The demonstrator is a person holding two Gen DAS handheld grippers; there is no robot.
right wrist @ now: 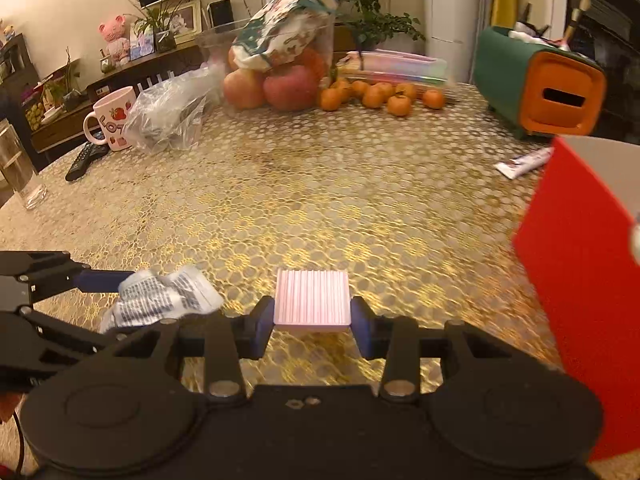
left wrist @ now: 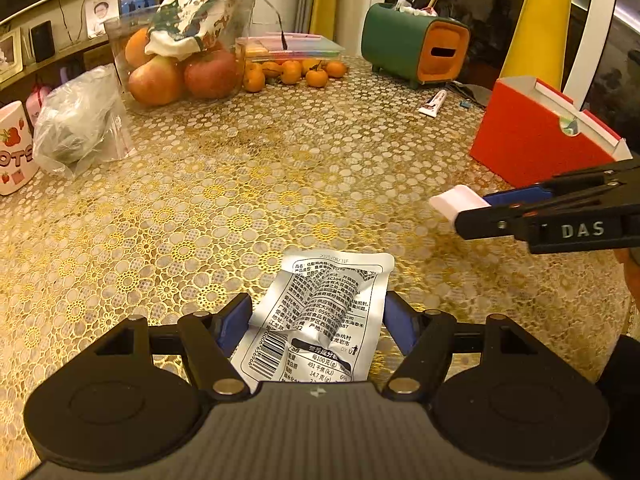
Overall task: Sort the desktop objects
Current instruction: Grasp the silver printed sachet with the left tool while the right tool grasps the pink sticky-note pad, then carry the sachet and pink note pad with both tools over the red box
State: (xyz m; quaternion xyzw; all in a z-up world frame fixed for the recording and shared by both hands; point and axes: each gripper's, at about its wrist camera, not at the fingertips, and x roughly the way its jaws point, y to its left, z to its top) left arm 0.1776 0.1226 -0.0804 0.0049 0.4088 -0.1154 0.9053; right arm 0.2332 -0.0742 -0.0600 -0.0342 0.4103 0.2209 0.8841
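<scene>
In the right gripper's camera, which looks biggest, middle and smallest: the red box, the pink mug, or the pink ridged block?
1. Red box, largest, though it sits very near the camera.
2. Pink ridged block, held in the right gripper.
3. Pink mug; it looks close to the block's size and stands farther away, so this order is unsure.

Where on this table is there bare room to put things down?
The middle of the gold tablecloth is bare, between the plastic bag, tangerines and red box. The far edge is crowded around the fruit container and green holder.
</scene>
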